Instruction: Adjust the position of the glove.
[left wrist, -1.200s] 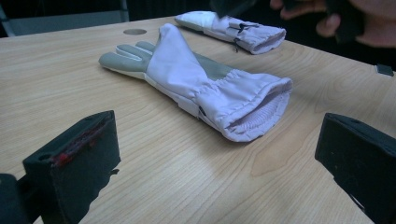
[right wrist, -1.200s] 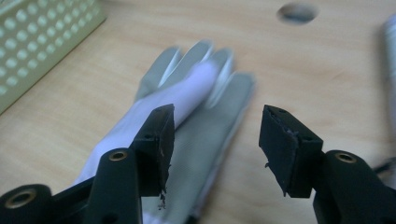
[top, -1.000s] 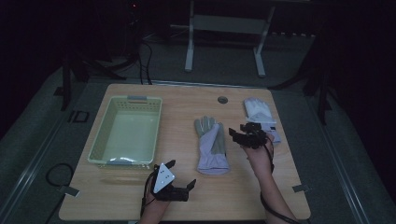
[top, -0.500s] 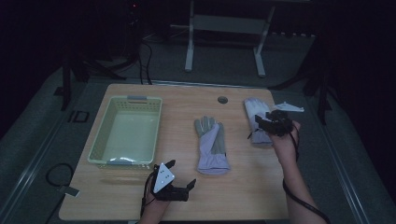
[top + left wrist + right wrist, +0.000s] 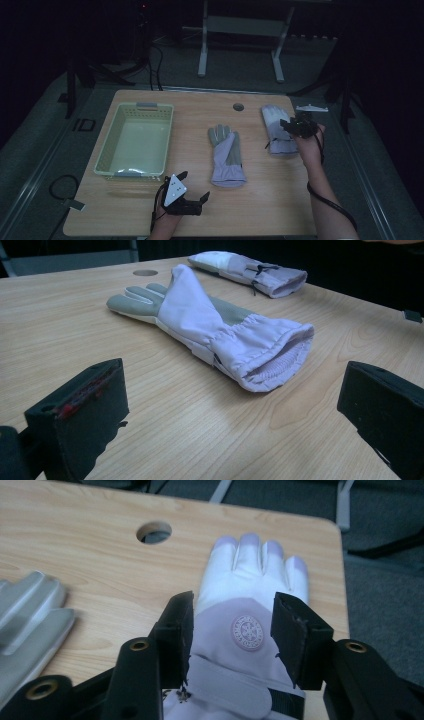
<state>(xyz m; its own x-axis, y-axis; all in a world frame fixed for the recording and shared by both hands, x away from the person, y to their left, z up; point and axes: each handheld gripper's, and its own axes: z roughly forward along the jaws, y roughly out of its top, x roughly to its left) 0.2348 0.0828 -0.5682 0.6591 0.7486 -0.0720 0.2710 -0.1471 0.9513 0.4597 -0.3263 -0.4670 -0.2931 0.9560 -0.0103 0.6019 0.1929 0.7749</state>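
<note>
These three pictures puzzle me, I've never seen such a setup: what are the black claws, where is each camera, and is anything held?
A person at a wooden table holds a two-jaw gripper in each hand. The high view looks down from above; each of the other two cameras rides on one gripper. The left gripper rests near the front edge, jaws wide open, facing a grey-palmed glove. The right gripper hangs open over a white glove, its jaws either side of it. A pale basket stands at the left. Nothing is held yet.

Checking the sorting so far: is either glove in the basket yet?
No: the basket holds nothing, and both the middle glove and the right glove lie on the table.
</note>
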